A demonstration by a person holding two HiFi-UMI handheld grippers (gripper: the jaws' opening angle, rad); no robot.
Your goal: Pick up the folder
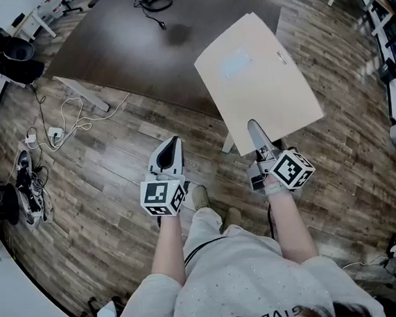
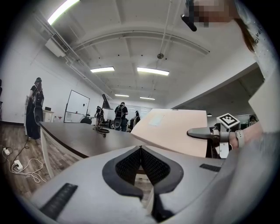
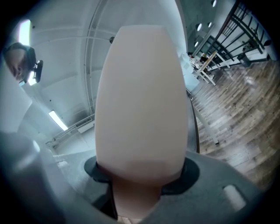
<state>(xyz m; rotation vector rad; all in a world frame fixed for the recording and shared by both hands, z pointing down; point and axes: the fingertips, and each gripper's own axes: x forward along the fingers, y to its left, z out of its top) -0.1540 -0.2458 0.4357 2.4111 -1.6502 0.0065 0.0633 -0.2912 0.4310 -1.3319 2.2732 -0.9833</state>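
Note:
The folder (image 1: 256,72) is a pale beige sheet held up in the air, over the near right corner of the dark table (image 1: 125,50). My right gripper (image 1: 255,133) is shut on its near edge, one jaw lying across the top face. In the right gripper view the folder (image 3: 142,100) fills the middle and runs out from between the jaws. My left gripper (image 1: 174,146) hangs to the left of the folder, shut and empty, apart from it. From the left gripper view, the folder (image 2: 173,129) and the right gripper (image 2: 199,132) show at the right.
A black cable (image 1: 155,4) lies on the table's far side. White cords and a power strip (image 1: 55,133) trail on the wooden floor at left, near a black bag (image 1: 6,47). Desks stand at the right (image 1: 392,45). Several people (image 2: 120,114) stand beyond the table.

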